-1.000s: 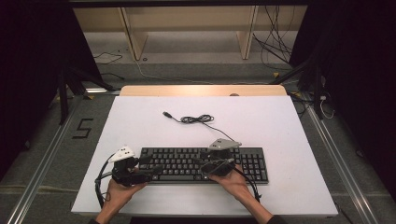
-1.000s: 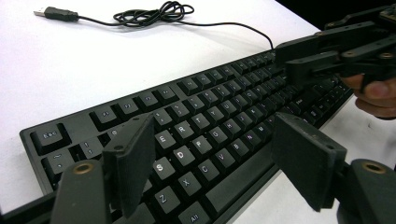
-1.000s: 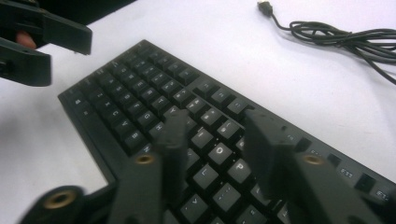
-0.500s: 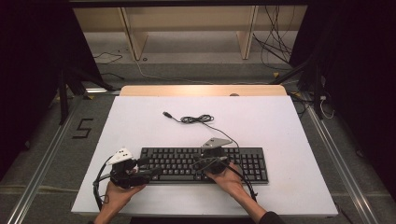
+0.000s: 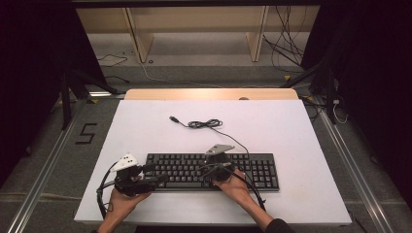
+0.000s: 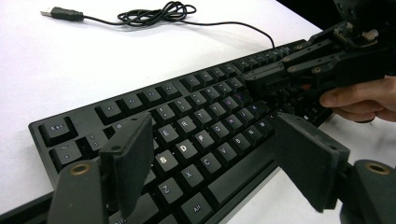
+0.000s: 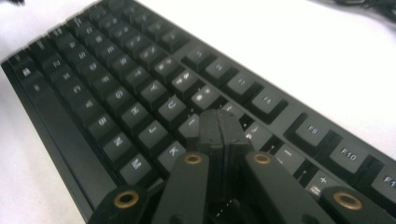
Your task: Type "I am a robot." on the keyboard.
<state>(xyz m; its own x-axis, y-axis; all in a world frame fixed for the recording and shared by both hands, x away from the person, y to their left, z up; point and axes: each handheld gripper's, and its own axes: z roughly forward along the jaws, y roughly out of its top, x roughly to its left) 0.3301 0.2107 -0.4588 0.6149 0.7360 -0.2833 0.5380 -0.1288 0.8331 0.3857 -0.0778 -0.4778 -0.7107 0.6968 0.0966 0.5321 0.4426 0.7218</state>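
A black keyboard (image 5: 252, 170) lies along the front of the white table (image 5: 145, 126). Its thin cable (image 5: 204, 124) coils behind it and ends in a loose USB plug (image 5: 173, 118). My left gripper (image 5: 158, 178) hovers low over the keyboard's left front keys (image 6: 187, 140). It is open, with its jaws (image 6: 212, 135) wide apart and nothing between them. My right gripper (image 5: 214, 165) is shut, and its joined tips (image 7: 217, 122) touch down on the keys (image 7: 140, 88) near the middle right of the letter block. The left gripper view shows it from the side (image 6: 261, 81) with a hand behind it.
A wooden strip (image 5: 209, 93) borders the table's far edge, with shelving and loose cables on the floor beyond. Metal rails run along both sides. Bare white surface lies behind and to the right of the keyboard.
My right gripper has slid a little to the left across the keys. The left gripper has barely moved and stays open.
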